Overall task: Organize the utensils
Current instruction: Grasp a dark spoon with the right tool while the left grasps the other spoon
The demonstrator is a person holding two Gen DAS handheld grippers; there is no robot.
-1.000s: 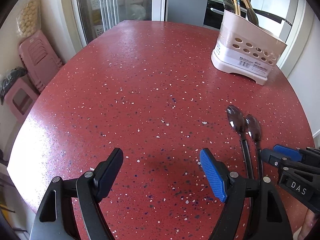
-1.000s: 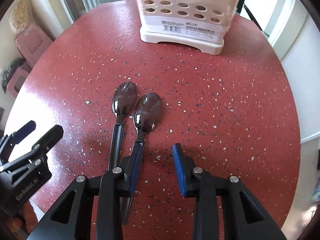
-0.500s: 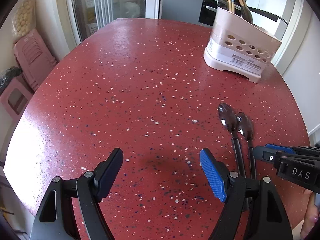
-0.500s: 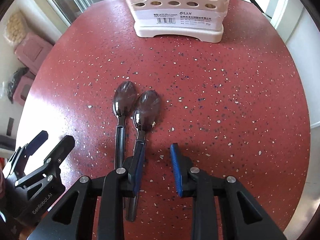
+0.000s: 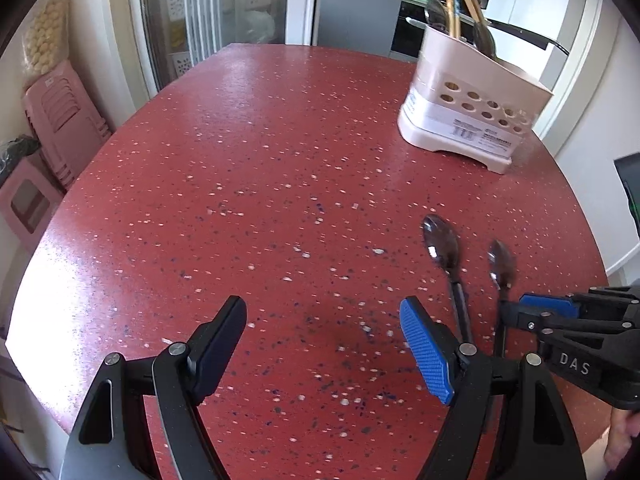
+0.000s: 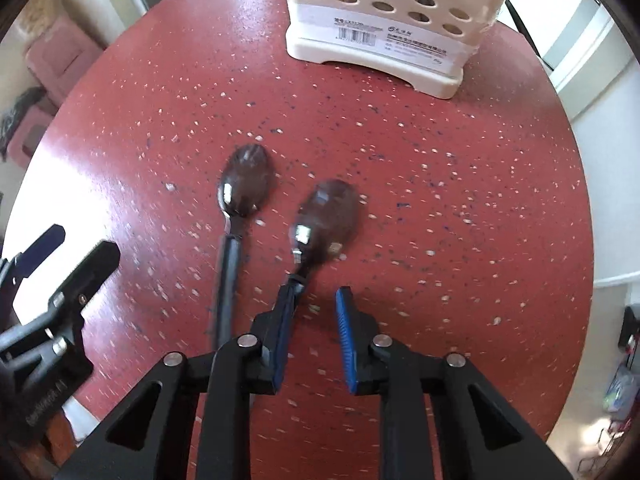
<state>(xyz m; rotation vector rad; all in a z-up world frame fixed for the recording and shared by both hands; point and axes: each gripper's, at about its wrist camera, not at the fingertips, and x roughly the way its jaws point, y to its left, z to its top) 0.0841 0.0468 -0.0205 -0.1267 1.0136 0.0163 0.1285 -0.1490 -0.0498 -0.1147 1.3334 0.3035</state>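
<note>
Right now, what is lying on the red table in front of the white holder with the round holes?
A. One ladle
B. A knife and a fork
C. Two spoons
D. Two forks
C: two dark spoons, the left spoon and the right spoon, lie side by side on the red table, bowls pointing toward the white holder.

1. The left wrist view looks from low over the near edge of the red table (image 5: 280, 140), facing far across it to the utensil holder (image 5: 472, 120) at far right.
2. The right wrist view tilts more steeply down – closer to the two spoons (image 6: 244, 184).
3. Both share spoons, holder and tabletop – each catches the other gripper at its edge.
</note>
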